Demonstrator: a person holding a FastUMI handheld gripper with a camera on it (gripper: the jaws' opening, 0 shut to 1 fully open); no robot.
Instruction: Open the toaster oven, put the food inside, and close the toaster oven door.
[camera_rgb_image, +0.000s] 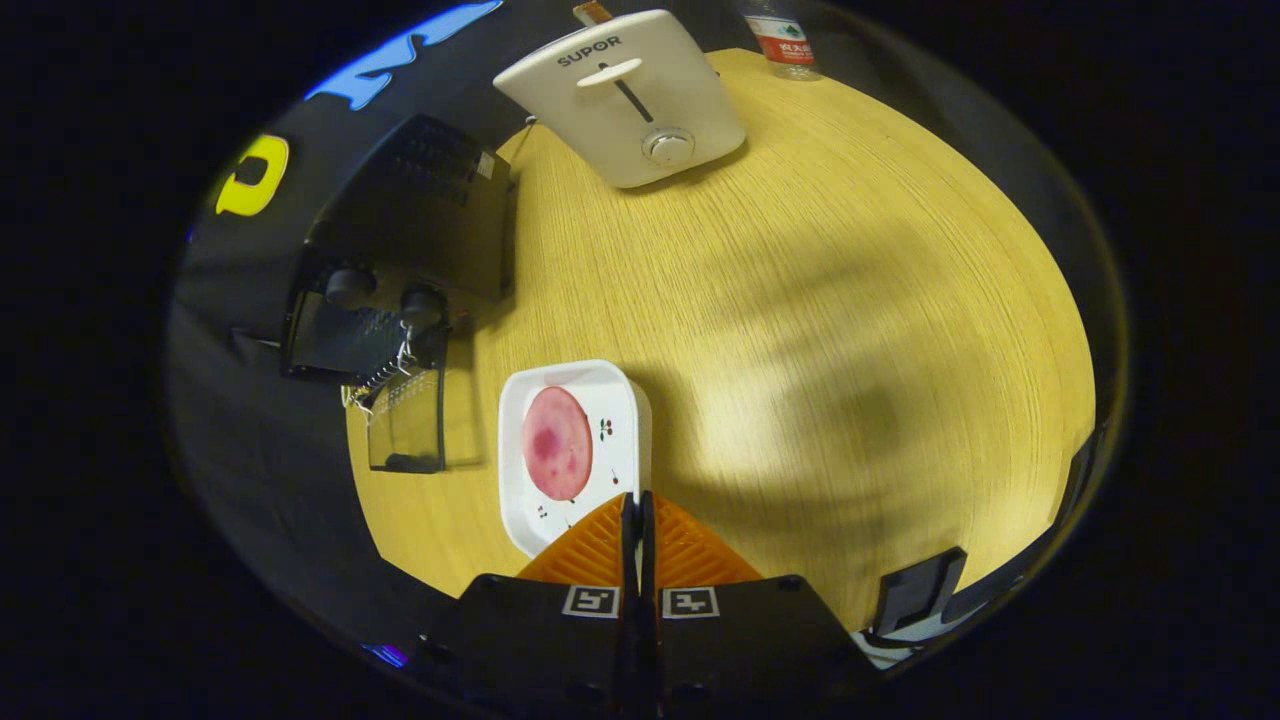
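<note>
the gripper (637, 515) hovered, jaws pressed together on nothing, over the near rim of a white square plate (618, 385) carrying a round pink meat slice (557, 443); the black toaster oven (400, 260), door dropped open, sat beyond-left on the wooden desk (820, 330).

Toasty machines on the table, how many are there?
2. The black toaster oven sits beyond the white plate, its glass door open. The white toaster stands at the table's far side near a bottle. The gripper is shut, empty.
</note>
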